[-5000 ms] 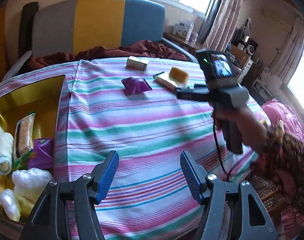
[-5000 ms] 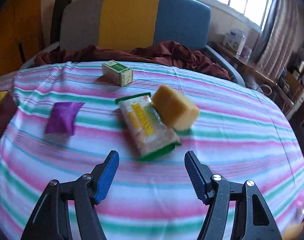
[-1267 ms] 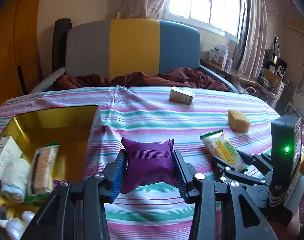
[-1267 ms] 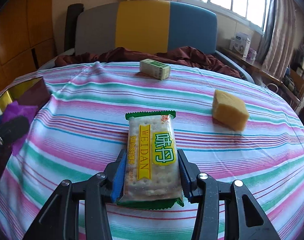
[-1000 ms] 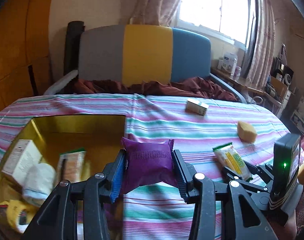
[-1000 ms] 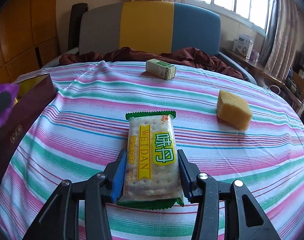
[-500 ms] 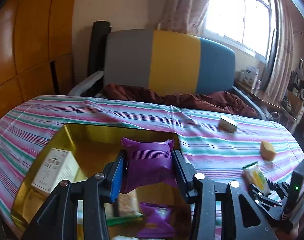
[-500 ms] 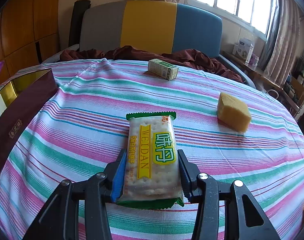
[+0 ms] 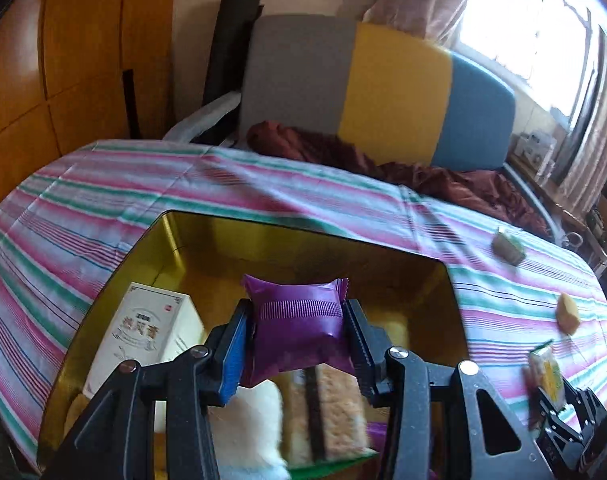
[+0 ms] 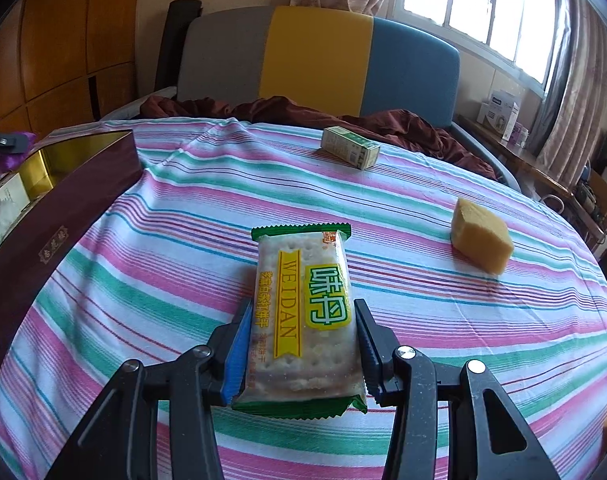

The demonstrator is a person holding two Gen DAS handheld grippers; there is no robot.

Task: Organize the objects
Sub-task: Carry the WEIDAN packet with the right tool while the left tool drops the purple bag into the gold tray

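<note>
While the left gripper [image 9: 299, 330] pinches the purple packet [image 9: 297, 326] above the gold box [image 9: 175, 236], the right gripper [image 10: 301, 344] squeezes the cracker pack [image 10: 303, 312], box at nine o'clock.

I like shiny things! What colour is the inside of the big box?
Shiny gold inside the box, seen best in the left wrist view.

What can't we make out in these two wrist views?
- Left wrist: the near part of the gold box is hidden by the left gripper and its purple packet.
- Left wrist: the small carton on the striped cloth is blurred, print unreadable.
- Right wrist: the box interior is cut off by the left edge and its maroon wall.
- Right wrist: the cracker packet covers the cloth beneath; whether it is lifted is unclear.
</note>
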